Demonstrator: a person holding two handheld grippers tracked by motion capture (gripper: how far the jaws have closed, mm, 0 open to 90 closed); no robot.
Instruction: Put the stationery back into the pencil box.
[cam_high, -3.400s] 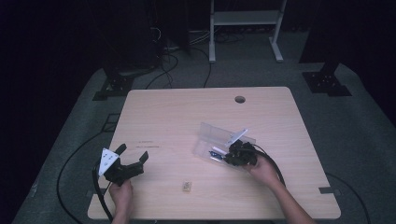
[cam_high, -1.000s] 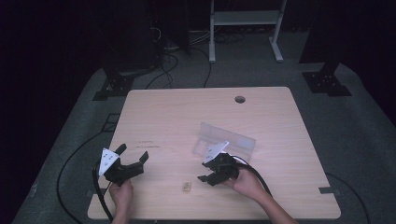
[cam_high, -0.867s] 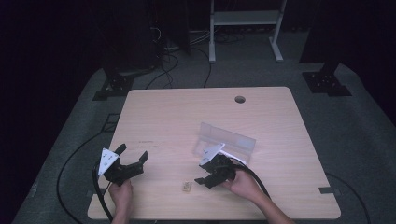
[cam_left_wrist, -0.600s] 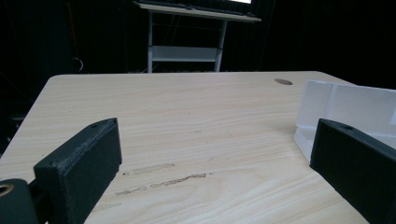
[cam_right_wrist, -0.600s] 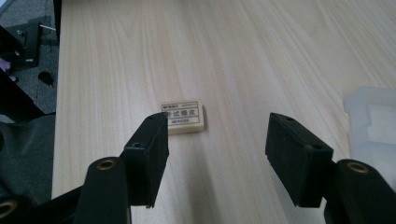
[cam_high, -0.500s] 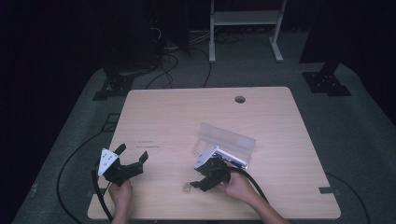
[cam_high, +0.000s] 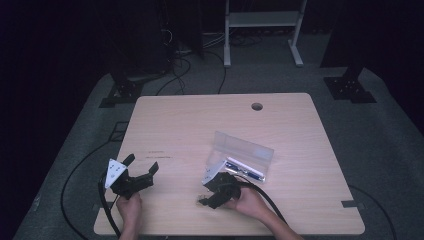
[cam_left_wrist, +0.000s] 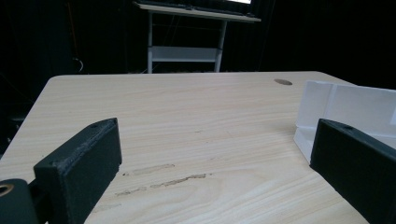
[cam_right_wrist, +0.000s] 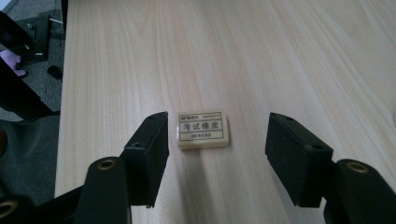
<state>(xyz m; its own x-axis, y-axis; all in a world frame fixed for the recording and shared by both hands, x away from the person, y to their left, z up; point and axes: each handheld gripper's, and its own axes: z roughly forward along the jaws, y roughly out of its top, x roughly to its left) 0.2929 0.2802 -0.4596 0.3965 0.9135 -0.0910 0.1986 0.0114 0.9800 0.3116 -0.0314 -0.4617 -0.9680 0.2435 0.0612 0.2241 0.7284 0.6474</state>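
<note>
Table (cam_right_wrist: 289, 51) pale matt wood; eraser (cam_right_wrist: 203, 129) paper-sleeved; case (cam_high: 243, 155) clear plastic.

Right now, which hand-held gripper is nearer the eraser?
Right. The right hand-held gripper straddles the eraser, jaws open; the left hand-held gripper sits far off near the table's left edge.

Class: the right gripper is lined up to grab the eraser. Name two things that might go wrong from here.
1. The eraser lies flat and thin between the open right gripper, nearer one jaw; closing may push it sideways or pinch only its top edge.
2. It lies near the table's front edge, so a slip could knock it off.
</note>
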